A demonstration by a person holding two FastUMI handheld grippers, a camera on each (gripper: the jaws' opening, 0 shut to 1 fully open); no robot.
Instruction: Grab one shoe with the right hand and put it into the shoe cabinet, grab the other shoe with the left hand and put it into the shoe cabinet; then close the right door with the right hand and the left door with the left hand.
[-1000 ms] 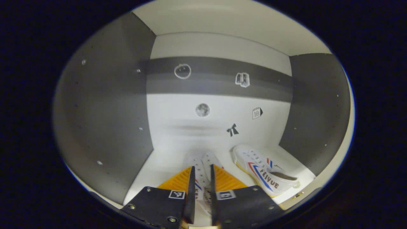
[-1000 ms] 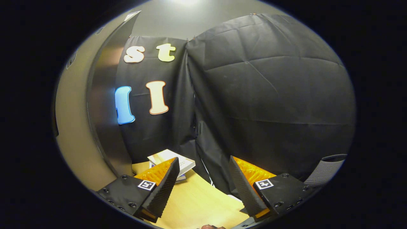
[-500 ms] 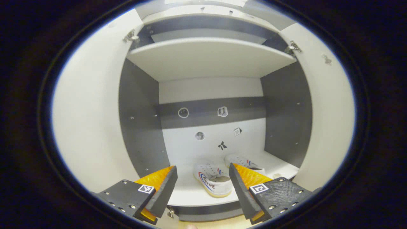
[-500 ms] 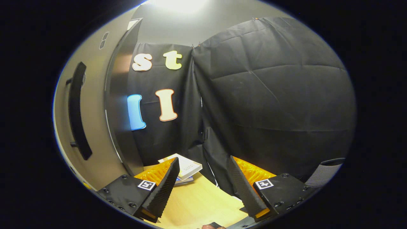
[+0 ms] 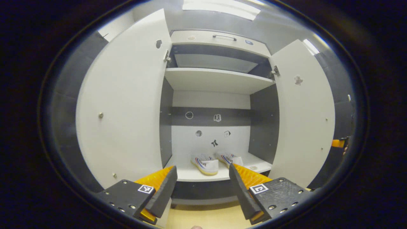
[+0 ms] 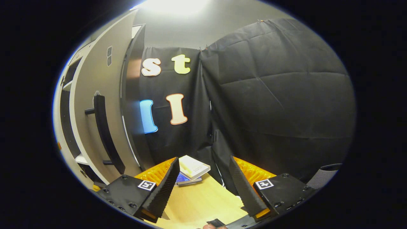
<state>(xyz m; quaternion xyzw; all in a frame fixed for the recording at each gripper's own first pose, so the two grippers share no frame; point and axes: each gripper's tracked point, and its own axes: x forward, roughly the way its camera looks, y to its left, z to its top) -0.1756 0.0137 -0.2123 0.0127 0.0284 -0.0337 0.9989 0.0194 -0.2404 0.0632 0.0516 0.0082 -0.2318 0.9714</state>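
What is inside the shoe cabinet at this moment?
Two white shoes sit side by side on the bottom shelf of the cabinet. The shelf above looks bare from below; its top surface is hidden. Both doors stand open.

White shoes (image 5: 205, 163) — red-blue stripes

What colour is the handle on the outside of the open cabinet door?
Black; the handle shows best in the right gripper view, on the pale door.

Two white shoes (image 5: 206, 162) side by side on shoe cabinet (image 5: 219, 79) bottom shelf, both doors open
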